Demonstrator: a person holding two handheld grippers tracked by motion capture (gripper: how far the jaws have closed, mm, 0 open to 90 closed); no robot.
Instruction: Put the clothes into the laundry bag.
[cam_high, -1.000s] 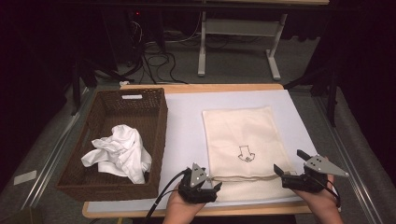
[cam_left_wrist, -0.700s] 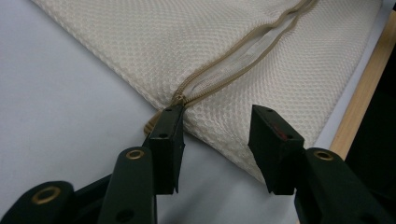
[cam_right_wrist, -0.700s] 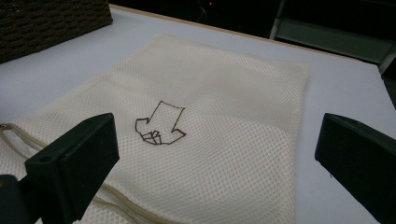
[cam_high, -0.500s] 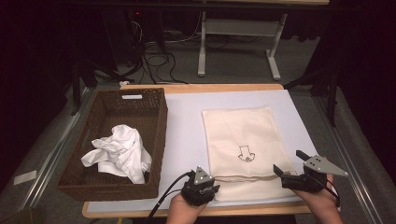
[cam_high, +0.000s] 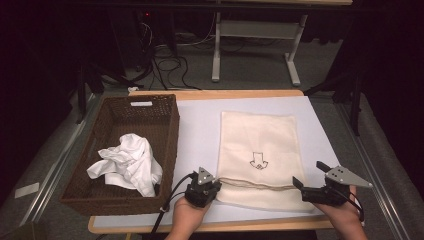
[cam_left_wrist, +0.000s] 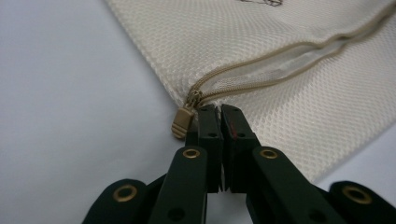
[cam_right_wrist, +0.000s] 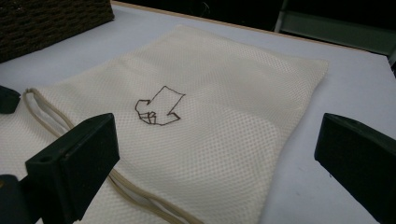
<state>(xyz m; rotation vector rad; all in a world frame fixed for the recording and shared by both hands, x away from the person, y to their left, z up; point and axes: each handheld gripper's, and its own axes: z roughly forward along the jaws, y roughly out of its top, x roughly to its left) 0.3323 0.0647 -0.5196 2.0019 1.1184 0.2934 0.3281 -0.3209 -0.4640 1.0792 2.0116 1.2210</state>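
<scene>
Dark floor and loose cables lie beyond the white-topped table (cam_high: 200, 130), which carries a cream mesh bag (cam_high: 260, 145) lying flat right of centre, its zipped edge along the near side. A small arrow-shaped drawing (cam_high: 259, 161) marks the bag's middle.

At the bag's near left corner sits the left gripper (cam_high: 204, 186). Its jaws have just been closing, and in the left gripper view they stand pressed together at the bag's edge (cam_left_wrist: 261, 60), just beside the tan zipper pull (cam_left_wrist: 182, 122) (whether a sliver of mesh is pinched between the tips I cannot tell). The zipper (cam_left_wrist: 280, 60) is parted for some way to the right of the pull.

By the bag's near right corner hovers the right gripper (cam_high: 310, 176), jaws spread wide with nothing between them.

Left of the bag stands a brown wicker basket (cam_high: 167, 125) holding a crumpled white cloth (cam_high: 127, 162).
</scene>
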